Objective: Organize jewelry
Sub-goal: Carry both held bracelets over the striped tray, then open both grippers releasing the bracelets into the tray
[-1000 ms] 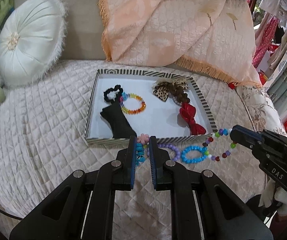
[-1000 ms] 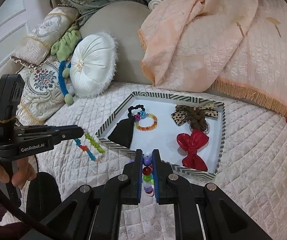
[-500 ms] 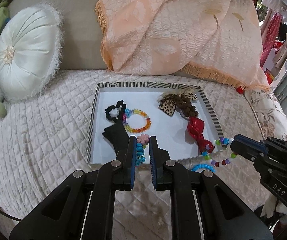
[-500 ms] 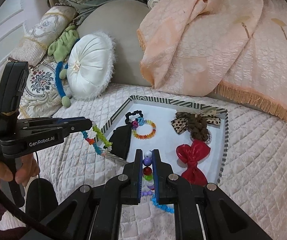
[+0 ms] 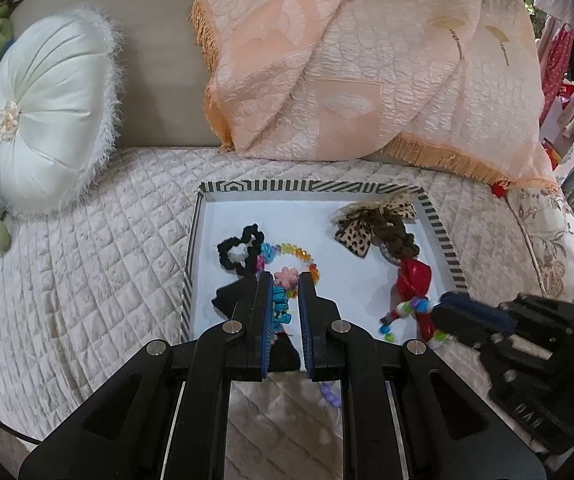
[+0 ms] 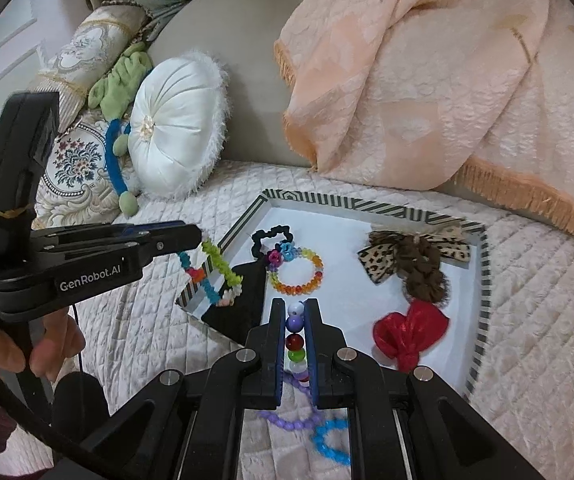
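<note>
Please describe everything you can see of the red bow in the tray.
The red bow is shiny, crinkled fabric with two puffed loops pinched at a knot. It lies flat on the white floor of the striped tray, in the near right corner. Its upper edge meets the brown scrunchie. In the left wrist view, the beaded bracelet held by the right gripper hangs in front of it.

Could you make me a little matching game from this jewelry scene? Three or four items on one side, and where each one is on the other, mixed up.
Items:
1. red bow
2. blue bead bracelet
3. leopard bow
4. rainbow bracelet

Places:
A. on the quilt, outside the striped tray
B. in the tray, beside the black scrunchie
C. in the tray, at its far edge
D. in the tray, at its near right corner

Pairs: 1-D, 2-A, 3-C, 4-B
</note>
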